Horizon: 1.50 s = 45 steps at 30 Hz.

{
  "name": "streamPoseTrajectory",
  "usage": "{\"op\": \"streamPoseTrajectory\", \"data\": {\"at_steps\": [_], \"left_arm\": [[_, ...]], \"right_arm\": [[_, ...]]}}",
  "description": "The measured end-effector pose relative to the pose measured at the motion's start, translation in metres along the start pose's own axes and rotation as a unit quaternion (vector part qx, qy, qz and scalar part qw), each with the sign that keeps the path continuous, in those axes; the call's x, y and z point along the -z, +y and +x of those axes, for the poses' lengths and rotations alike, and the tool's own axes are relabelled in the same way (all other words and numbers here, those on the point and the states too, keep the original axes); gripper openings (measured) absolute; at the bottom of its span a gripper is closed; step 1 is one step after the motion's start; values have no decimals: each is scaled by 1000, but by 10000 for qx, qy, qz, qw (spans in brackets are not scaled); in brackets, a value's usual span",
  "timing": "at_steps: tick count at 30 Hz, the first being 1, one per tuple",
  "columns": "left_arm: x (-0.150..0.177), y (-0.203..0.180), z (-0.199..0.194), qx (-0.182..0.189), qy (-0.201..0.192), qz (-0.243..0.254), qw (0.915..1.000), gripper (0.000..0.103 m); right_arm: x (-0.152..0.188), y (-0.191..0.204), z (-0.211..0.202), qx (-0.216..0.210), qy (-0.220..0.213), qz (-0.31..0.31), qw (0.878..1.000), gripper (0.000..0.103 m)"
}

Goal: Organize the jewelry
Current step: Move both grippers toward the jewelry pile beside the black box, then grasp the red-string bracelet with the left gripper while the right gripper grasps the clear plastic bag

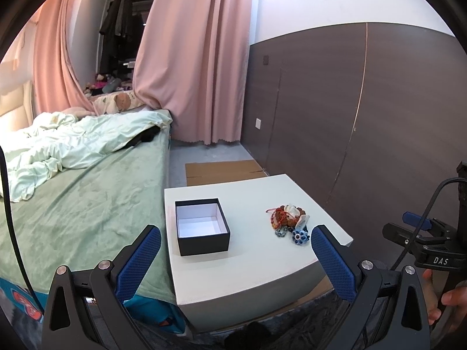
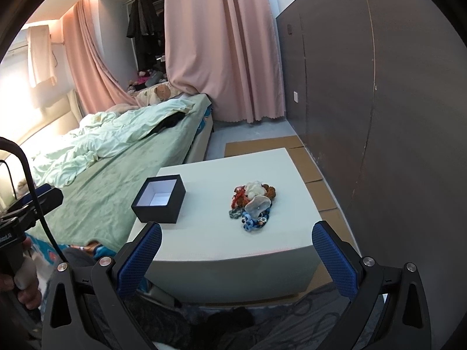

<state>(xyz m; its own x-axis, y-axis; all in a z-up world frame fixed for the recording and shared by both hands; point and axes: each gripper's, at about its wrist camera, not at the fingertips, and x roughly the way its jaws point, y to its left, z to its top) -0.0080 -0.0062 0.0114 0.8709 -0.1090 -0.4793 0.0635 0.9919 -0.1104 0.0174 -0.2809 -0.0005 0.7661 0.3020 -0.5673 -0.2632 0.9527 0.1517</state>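
A white table [image 1: 256,265] is seen beside a green bed [image 1: 87,192], and on it a black box [image 1: 202,227] with a white interior is set lidless, well apart from a jewelry pile [image 1: 289,223] to its right. In the left wrist view the left claw [image 1: 235,252] is held spread wide and grasping nothing, short of the table's near edge; the right claw [image 1: 416,221] is caught at the frame's right border, where its state cannot be told. In the right wrist view the right claw [image 2: 237,250] is shown released and empty, and the pile's parts are shown more plainly: red cord, orange beads, a pale shell-like piece, probably, and blue beaded flowers. Cardboard [image 2: 309,163] is revealed along the dark wall panel [image 2: 379,116].
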Motion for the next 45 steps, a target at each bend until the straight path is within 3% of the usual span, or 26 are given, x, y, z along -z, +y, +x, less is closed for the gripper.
{"op": "streamPoseTrajectory", "data": {"at_steps": [17, 29, 33, 35, 37, 41, 45], "left_arm": [[-15, 7, 9, 92, 61, -8, 9999, 103], [-28, 10, 64, 388, 416, -189, 9982, 101], [-30, 3, 95, 576, 685, -182, 9958, 89], [-29, -2, 112, 647, 813, -124, 9945, 85], [-28, -6, 127, 708, 920, -112, 9932, 80], [-25, -13, 157, 906, 1170, -182, 9888, 73], [-24, -20, 185, 1049, 1377, -215, 9847, 65]], "right_arm": [[-14, -7, -5, -44, -43, 63, 10000, 103], [-39, -48, 49, -436, 408, 559, 9966, 101], [-42, -69, 74, -550, 571, 898, 9928, 99], [-41, -79, 87, -607, 674, 1060, 9902, 93], [-40, -87, 99, -667, 794, 1204, 9873, 81], [-36, -101, 125, -750, 1010, 1497, 9807, 80], [-35, -108, 152, -944, 1236, 1782, 9716, 71]]}}
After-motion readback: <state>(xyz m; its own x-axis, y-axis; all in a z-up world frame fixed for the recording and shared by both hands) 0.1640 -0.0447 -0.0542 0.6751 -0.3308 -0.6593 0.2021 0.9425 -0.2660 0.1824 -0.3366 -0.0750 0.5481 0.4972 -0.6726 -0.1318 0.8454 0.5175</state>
